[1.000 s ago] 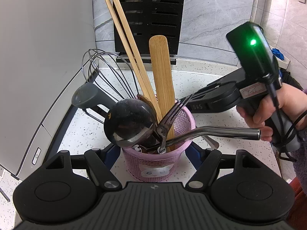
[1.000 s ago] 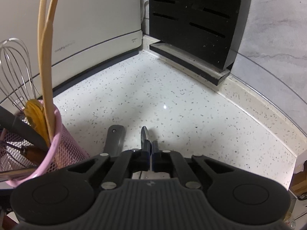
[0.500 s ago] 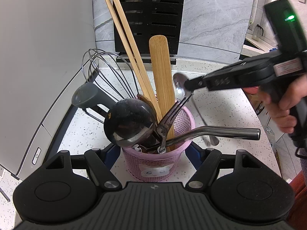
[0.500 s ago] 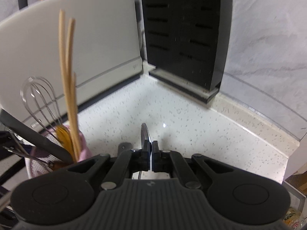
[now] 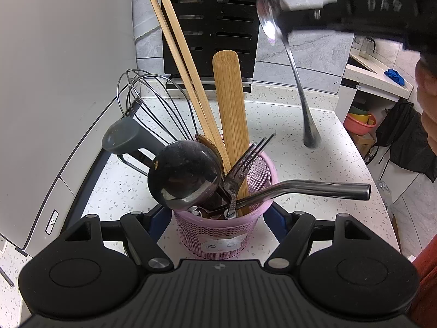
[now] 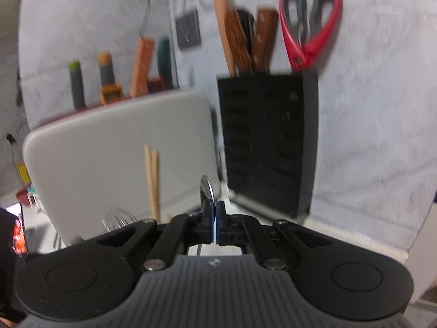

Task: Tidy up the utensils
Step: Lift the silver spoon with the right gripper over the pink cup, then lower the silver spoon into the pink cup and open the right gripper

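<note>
A pink mesh utensil holder [image 5: 226, 235] stands on the white speckled counter [image 5: 336, 158], and my left gripper [image 5: 215, 218] is shut on its sides. In it stand bamboo chopsticks [image 5: 180, 68], a wooden spatula [image 5: 229, 95], a wire whisk [image 5: 147, 101], a black ladle [image 5: 185, 175], a fork [image 5: 245, 161] and a bent steel handle [image 5: 314, 188]. My right gripper [image 5: 289, 22] is high at the upper right, above and behind the holder, shut on a metal spoon [image 5: 297, 82] just below its bowl. The spoon's handle hangs down in the air. In the blurred right wrist view the spoon bowl [image 6: 206, 191] sticks up from the shut right gripper [image 6: 215, 213].
A black slotted knife block [image 5: 213, 13] stands at the back wall, holding wooden-handled knives and red scissors [image 6: 308, 27]. A large grey appliance [image 5: 62, 82] fills the left side. The counter's edge runs down the right, with a person's hand [image 5: 426, 104] there.
The right gripper has risen from the counter with the spoon, whose handle now dangles clear of the surface, and its view has tilted up. The left gripper and holder stayed still.
</note>
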A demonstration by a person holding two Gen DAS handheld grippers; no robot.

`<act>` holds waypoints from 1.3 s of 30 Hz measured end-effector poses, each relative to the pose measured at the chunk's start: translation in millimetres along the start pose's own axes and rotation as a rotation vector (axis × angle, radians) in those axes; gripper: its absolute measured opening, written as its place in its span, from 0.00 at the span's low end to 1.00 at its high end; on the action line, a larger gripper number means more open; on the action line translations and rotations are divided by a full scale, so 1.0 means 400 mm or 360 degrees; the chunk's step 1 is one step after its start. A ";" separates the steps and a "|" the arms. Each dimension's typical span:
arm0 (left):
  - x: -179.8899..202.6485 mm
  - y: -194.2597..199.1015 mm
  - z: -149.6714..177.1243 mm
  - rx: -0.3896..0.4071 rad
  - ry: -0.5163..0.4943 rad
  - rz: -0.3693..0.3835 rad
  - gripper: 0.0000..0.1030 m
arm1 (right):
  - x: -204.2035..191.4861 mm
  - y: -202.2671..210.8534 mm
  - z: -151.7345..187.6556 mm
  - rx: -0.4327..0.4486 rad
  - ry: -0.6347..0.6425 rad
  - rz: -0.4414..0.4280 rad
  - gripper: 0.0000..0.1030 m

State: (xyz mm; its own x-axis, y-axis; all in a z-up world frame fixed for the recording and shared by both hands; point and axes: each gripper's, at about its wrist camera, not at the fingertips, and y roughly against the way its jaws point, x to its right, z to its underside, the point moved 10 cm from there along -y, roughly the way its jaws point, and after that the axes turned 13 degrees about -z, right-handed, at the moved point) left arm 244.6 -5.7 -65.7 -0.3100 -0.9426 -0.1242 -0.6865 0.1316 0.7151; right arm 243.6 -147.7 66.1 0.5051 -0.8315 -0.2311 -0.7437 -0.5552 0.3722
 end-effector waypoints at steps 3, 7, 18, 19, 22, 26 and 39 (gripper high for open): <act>0.000 0.000 0.000 0.0000 0.0000 0.0001 0.83 | -0.024 -0.002 -0.017 0.0092 0.0029 -0.0011 0.00; 0.000 0.000 0.000 0.0000 0.0000 0.0001 0.83 | -0.053 -0.025 -0.016 0.0151 0.0038 -0.0038 0.00; 0.001 0.000 0.000 0.0000 0.0000 0.0000 0.83 | -0.090 -0.087 0.055 0.0059 0.0145 -0.0066 0.00; 0.000 0.000 0.000 0.0000 0.0001 0.0000 0.83 | -0.092 -0.085 0.057 0.0054 0.0162 -0.0062 0.00; 0.001 0.000 0.000 -0.0001 0.0001 0.0000 0.83 | -0.097 -0.078 0.062 0.0025 0.0181 -0.0058 0.00; 0.001 -0.001 0.000 -0.0001 0.0001 0.0001 0.82 | -0.113 -0.062 0.074 -0.0067 0.0209 -0.0073 0.00; 0.001 0.000 0.000 -0.0001 0.0001 0.0000 0.83 | -0.129 -0.045 0.123 -0.0394 0.0149 -0.0161 0.00</act>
State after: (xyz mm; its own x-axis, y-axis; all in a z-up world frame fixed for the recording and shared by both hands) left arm 244.5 -6.1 -65.8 -0.3099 -0.9427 -0.1238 -0.6861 0.1316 0.7155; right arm 209.4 -95.7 26.9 0.6181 -0.7606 -0.1985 -0.5636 -0.6049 0.5625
